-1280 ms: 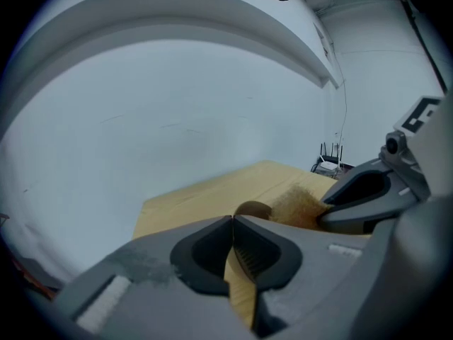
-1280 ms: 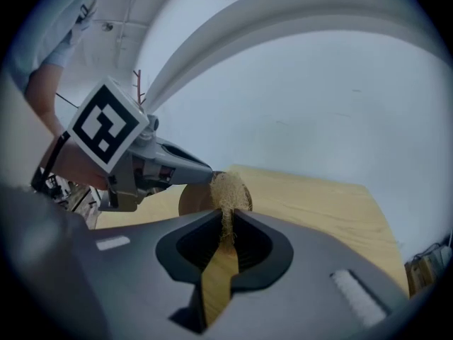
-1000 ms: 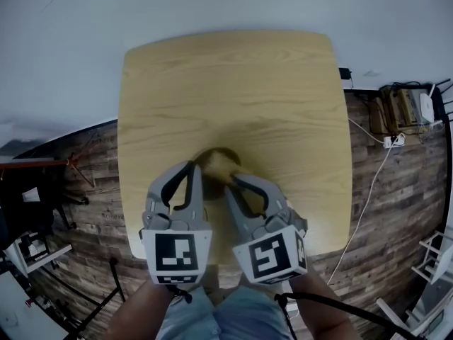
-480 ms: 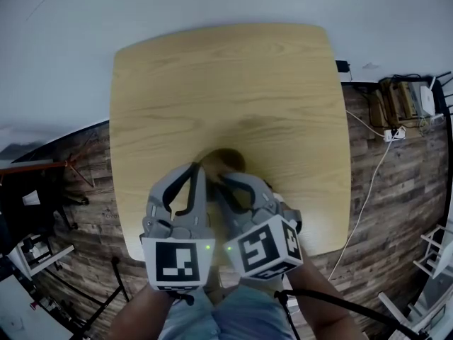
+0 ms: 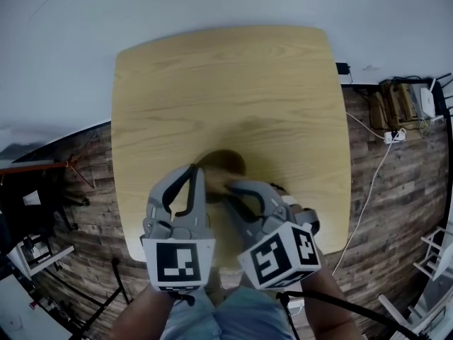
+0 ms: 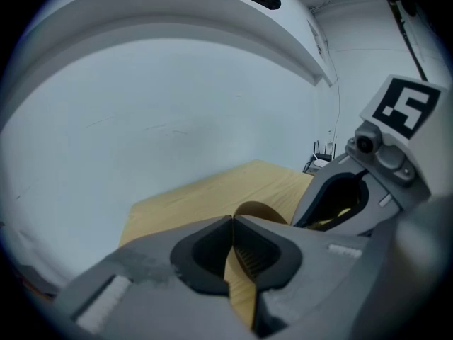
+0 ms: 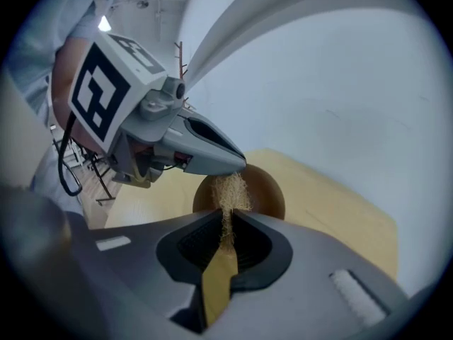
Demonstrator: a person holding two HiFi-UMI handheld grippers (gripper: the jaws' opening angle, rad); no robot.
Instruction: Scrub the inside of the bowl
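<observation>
With its jaws clamped on the tan fibrous scrubber [image 7: 226,190], the right gripper [image 5: 230,187] has swung rightward inside the brown wooden bowl [image 5: 228,159] near the light wooden table [image 5: 212,83]'s front edge, while the left gripper [image 5: 197,168] pinches the rim, so scrubbing looks under way.

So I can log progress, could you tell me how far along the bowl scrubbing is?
Done: the left gripper is shut on the rim of the bowl, steadying it on the wooden table. In hand: the right gripper clamps a fibre scrubber reaching into the bowl. Left: the scrubbing itself; how much is covered cannot be told.
</observation>
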